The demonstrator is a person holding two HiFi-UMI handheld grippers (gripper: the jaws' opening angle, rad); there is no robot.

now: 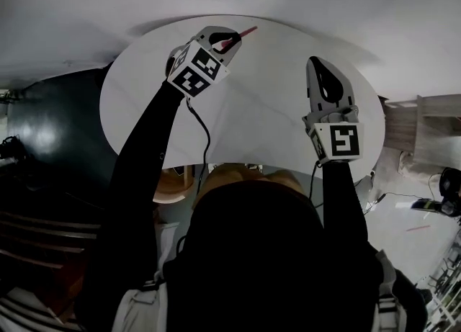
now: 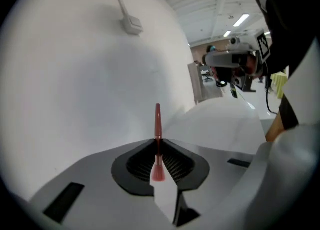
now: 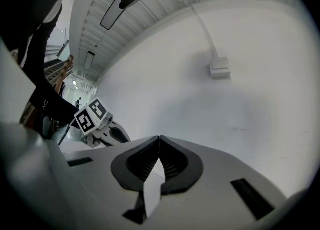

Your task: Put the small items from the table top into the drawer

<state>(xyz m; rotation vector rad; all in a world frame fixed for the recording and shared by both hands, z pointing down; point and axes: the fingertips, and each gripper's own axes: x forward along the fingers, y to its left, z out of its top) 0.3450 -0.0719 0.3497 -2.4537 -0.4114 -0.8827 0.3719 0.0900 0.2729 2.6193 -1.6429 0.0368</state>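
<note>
My left gripper (image 1: 232,41) is shut on a thin red brush (image 1: 245,33) over the far left part of the white round table (image 1: 274,107). In the left gripper view the brush (image 2: 158,124) sits pinched between the closed jaws of the left gripper (image 2: 158,141). Its handle points outward and its bristle end points back toward the camera. My right gripper (image 1: 315,60) hovers over the table's right side, shut with nothing in it. The right gripper view shows the right gripper (image 3: 159,138) with its jaws pressed together. No drawer and no other small items are in view.
A white wall stands right behind the table, with a small box and cable (image 3: 220,68) on it. A wooden shelf unit (image 1: 425,129) stands to the right. A round wooden piece (image 1: 173,183) shows under the table's near edge.
</note>
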